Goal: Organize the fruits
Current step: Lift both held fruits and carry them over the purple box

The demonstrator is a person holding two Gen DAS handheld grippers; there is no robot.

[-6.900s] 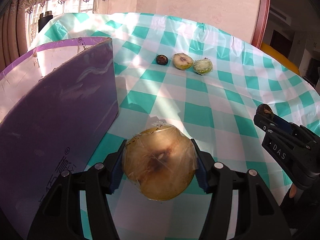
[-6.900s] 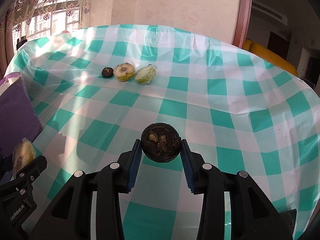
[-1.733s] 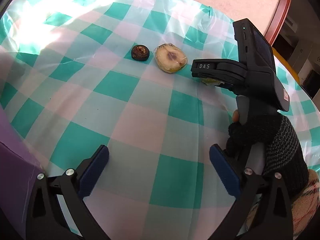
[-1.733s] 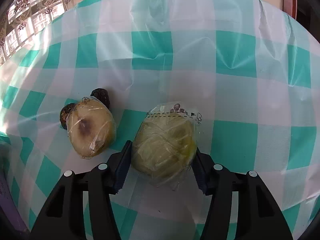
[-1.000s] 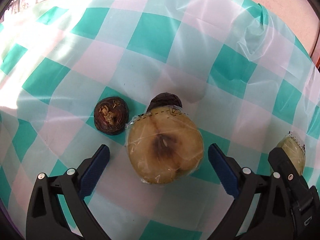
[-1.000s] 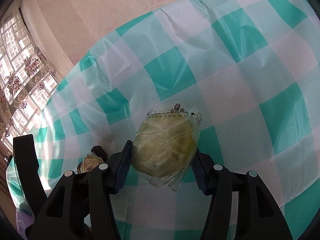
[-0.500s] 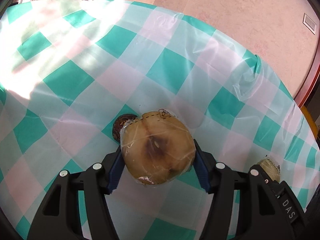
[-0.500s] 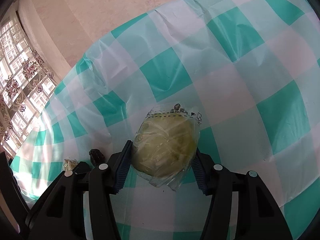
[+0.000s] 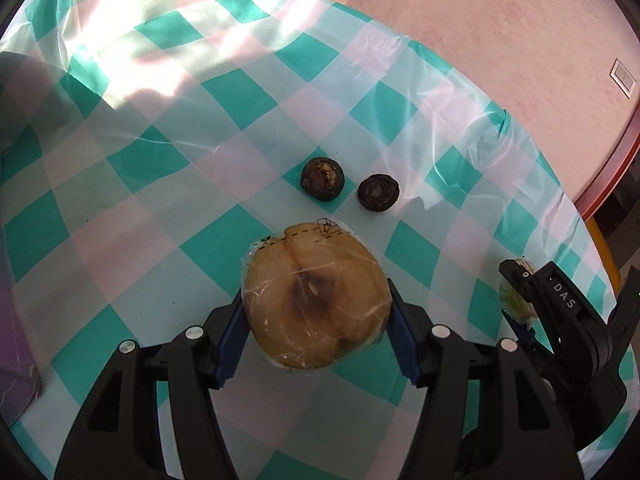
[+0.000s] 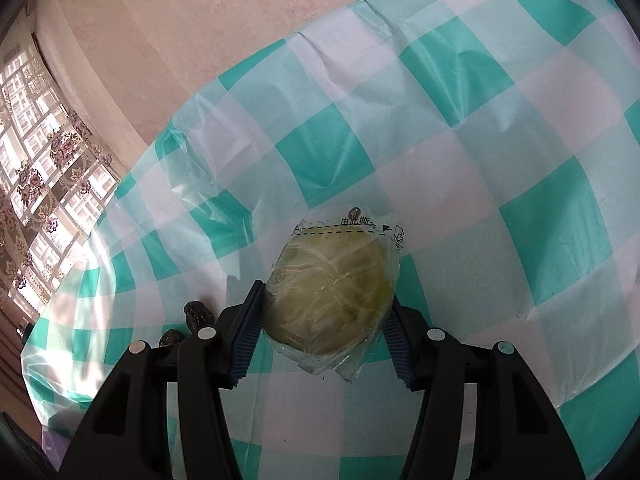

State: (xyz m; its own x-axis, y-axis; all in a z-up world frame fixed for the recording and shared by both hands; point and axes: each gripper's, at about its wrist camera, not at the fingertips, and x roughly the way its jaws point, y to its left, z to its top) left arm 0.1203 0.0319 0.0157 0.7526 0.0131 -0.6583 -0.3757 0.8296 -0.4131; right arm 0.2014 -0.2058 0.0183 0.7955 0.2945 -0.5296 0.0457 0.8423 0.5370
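Left gripper [image 9: 316,312] has just clamped onto the wrapped brown fruit half [image 9: 316,298]: a second ago its blue pads stood wide on either side of it, and now they pinch its flanks and carry it clear of the checked surface [image 9: 160,128], with the two small dark fruits [image 9: 322,179] left behind near each other. My right gripper [image 10: 326,316] keeps its pinch on the wrapped pale green fruit half [image 10: 334,292], also held above the cloth. With both wrapped halves in hand, I judge regrouping can start.

Glossy plastic tablecloth [image 9: 224,92]; clear crinkled film wraps the pear half [image 9: 316,300].
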